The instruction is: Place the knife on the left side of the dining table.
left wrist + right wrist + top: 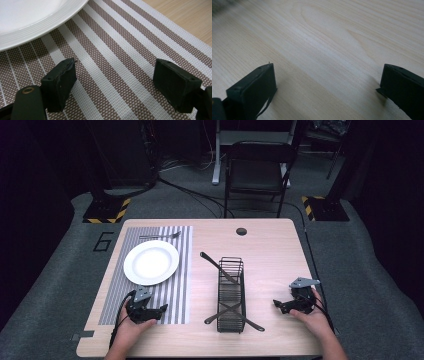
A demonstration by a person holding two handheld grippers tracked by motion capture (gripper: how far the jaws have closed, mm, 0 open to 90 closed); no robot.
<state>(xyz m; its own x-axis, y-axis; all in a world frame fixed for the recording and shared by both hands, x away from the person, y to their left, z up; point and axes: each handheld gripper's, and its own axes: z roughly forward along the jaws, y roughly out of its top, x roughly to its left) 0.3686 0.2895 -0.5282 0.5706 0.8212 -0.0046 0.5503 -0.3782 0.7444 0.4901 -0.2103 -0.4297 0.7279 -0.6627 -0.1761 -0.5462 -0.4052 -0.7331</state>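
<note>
A white plate (151,262) lies on a striped placemat (175,290) at the table's left, with a fork (160,236) on the mat just beyond it. A black wire basket (231,295) stands mid-table with dark utensils (220,268) resting in and across it. My left gripper (161,310) rests low over the mat's near end, open, nothing between its jaws. The left gripper view has the plate's rim (42,27) just ahead over the striped mat (120,57). My right gripper (277,305) sits on bare wood to the right of the basket, open and empty. Bare tabletop (324,45) lies ahead of its jaws.
The wooden table (270,250) has a round cable hole (241,231) near its far edge. A dark folding chair (257,170) stands on the grey floor beyond the table. Stands with yellow-black striped bases (106,210) flank the far corners.
</note>
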